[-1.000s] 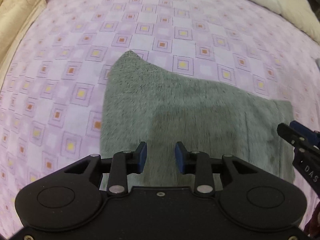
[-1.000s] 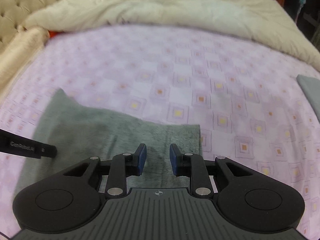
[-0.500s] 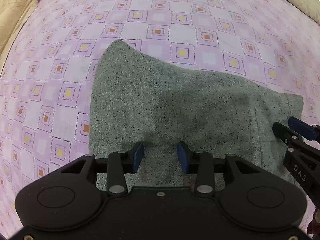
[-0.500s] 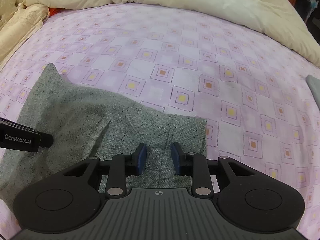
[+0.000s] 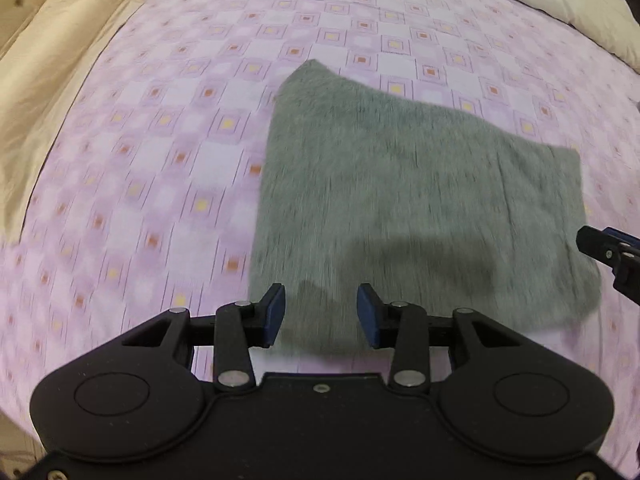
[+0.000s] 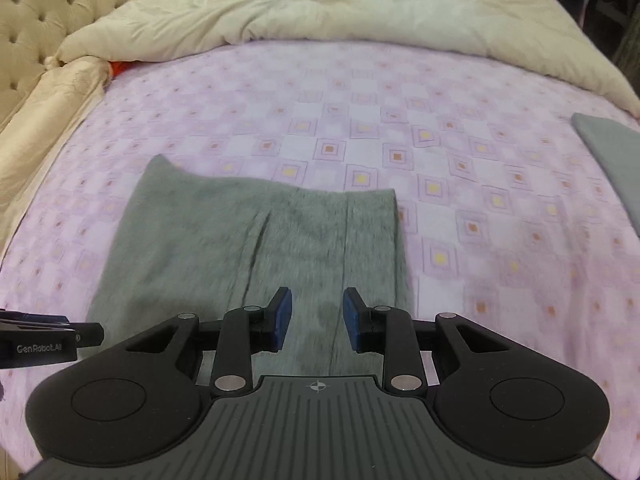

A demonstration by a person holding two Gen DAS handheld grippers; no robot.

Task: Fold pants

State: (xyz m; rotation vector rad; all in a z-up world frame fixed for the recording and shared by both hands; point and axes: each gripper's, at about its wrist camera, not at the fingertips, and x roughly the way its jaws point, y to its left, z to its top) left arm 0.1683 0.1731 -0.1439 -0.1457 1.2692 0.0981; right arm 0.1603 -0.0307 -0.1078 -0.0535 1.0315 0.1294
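Purple patterned bedsheet [image 6: 460, 92], cream duvet [image 6: 320, 8], tufted headboard [image 6: 36, 12]

We're standing in a bedroom at home: a bed w/ a purple checked sheet [image 6: 400, 112] is filling the view, a cream duvet [image 6: 320, 4] is lying bunched at the back, tufted headboard [image 6: 36, 16] showing on the left.

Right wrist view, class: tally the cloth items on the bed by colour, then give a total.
Grey: 2, pants and folded cloth
Cream: 1, duvet
Purple: 1, checked sheet
Total: 4
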